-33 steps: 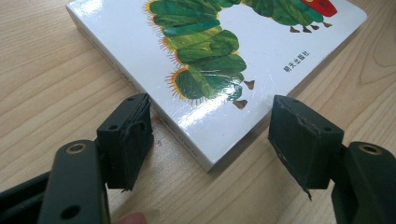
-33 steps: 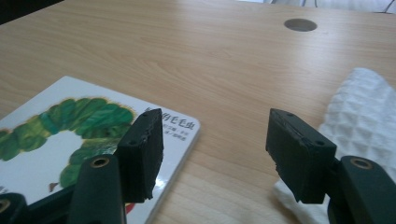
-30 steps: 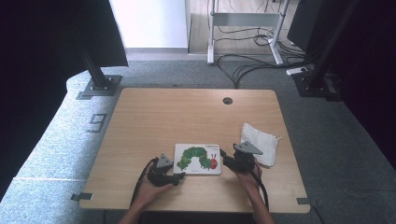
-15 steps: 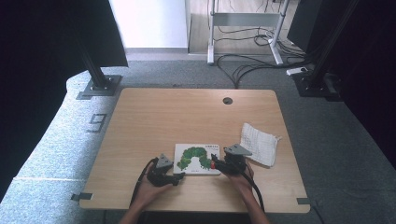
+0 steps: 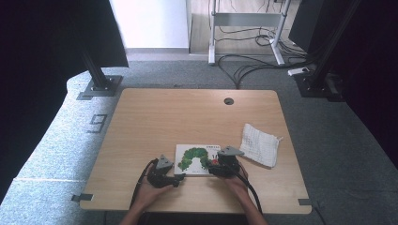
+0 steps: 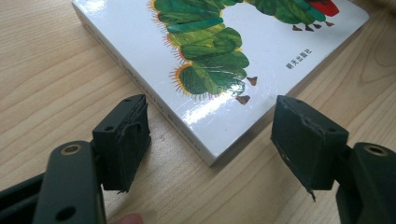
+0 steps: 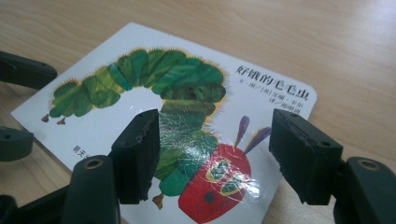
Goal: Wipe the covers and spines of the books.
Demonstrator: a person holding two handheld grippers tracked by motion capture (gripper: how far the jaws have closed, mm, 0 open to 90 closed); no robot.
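Observation:
A white board book (image 5: 198,159) with a green caterpillar on its cover lies flat near the table's front edge. My left gripper (image 5: 180,177) rests at the book's front left corner. In the left gripper view (image 6: 212,109) the jaws stand open, with that corner of the book (image 6: 205,70) between the pads and untouched. My right gripper (image 5: 212,167) sits over the book's right end. In the right gripper view (image 7: 215,120) the jaws hover above the caterpillar's red head on the book (image 7: 187,84). They have just been opening and grip nothing.
A white checked cloth (image 5: 259,144) lies crumpled to the right of the book. The wooden table (image 5: 187,117) has a cable hole (image 5: 228,101) near its far edge. Stands and cables sit on the floor beyond.
My right gripper has moved left from beside the cloth to over the book's right end. The left gripper and the book have stayed in place.

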